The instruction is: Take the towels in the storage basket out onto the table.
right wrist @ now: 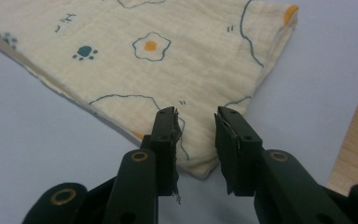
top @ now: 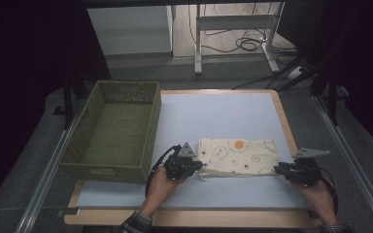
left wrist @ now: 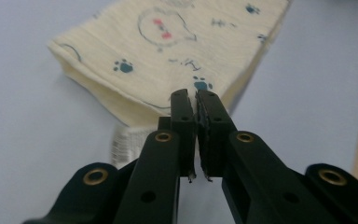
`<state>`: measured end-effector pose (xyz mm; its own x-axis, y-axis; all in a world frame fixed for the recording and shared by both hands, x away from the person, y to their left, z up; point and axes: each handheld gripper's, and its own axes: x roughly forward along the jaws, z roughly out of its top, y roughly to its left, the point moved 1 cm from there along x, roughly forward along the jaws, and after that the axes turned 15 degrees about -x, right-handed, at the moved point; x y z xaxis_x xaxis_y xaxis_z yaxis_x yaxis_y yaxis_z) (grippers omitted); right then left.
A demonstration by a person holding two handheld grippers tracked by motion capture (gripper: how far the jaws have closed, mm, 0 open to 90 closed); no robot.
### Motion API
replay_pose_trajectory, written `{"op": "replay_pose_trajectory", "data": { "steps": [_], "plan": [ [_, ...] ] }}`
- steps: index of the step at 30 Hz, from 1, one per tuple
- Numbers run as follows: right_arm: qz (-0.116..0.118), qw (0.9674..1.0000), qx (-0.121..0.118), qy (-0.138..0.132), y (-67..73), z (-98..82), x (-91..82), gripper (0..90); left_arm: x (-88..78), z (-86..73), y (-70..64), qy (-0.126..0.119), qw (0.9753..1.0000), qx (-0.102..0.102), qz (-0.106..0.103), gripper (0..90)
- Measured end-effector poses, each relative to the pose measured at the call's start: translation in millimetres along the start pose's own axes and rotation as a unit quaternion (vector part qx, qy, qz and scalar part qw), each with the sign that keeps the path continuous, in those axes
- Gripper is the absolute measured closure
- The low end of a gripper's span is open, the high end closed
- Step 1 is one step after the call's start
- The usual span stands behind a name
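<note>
A folded cream cloth [top: 237, 156] printed with paw marks and eggs lies flat on the desk [top: 213, 116], just right of the green woven basket [top: 114, 131]. At its left corner the left hand-held gripper [left wrist: 196, 103] has its jaws pressed together on the cloth's edge. At its right corner the right hand-held gripper [right wrist: 196, 122] stands with jaws apart, the corner between them unpinched.

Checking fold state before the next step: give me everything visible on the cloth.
The cloth is pale cream, a crinkled gauze-like weave printed with blue outlines, paw prints, a fried egg and an orange dot. It lies flat on the blue-grey table, folded into a layered rectangle right of the green basket. The left gripper has its jaws shut at the cloth's near left corner. The right gripper stands open, jaws astride the near right corner without pressing it.
</note>
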<state>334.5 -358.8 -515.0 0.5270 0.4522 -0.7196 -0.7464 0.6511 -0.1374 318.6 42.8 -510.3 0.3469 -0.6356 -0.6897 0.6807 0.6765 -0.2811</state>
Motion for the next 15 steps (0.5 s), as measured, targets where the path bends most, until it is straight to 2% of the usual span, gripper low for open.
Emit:
{"op": "replay_pose_trajectory", "data": {
  "steps": [3,5,8,11,15],
  "plan": [
    [0.002,1.0000,0.005,0.000,-0.5,-1.7,0.5,68.6,11.8,-8.3,0.0,0.019,0.9998,-0.004,0.011,79.6],
    [0.002,1.0000,0.004,-0.004,-1.2,-0.8,-0.9,67.2,12.4,-6.8,4.7,0.007,0.9996,-0.008,0.024,67.7],
    [-0.004,1.0000,0.003,-0.008,-3.7,2.9,-4.4,65.4,5.2,3.7,10.0,-0.018,0.9993,-0.019,0.025,53.5],
    [-0.010,0.9998,0.006,-0.013,-9.3,8.4,-4.8,63.9,2.2,19.5,17.5,-0.038,0.9982,-0.029,0.036,48.9],
    [-0.024,0.9994,0.016,-0.019,-23.5,18.6,3.3,64.1,14.7,41.1,32.9,-0.057,0.9953,-0.045,0.065,47.2]
  ]
}}
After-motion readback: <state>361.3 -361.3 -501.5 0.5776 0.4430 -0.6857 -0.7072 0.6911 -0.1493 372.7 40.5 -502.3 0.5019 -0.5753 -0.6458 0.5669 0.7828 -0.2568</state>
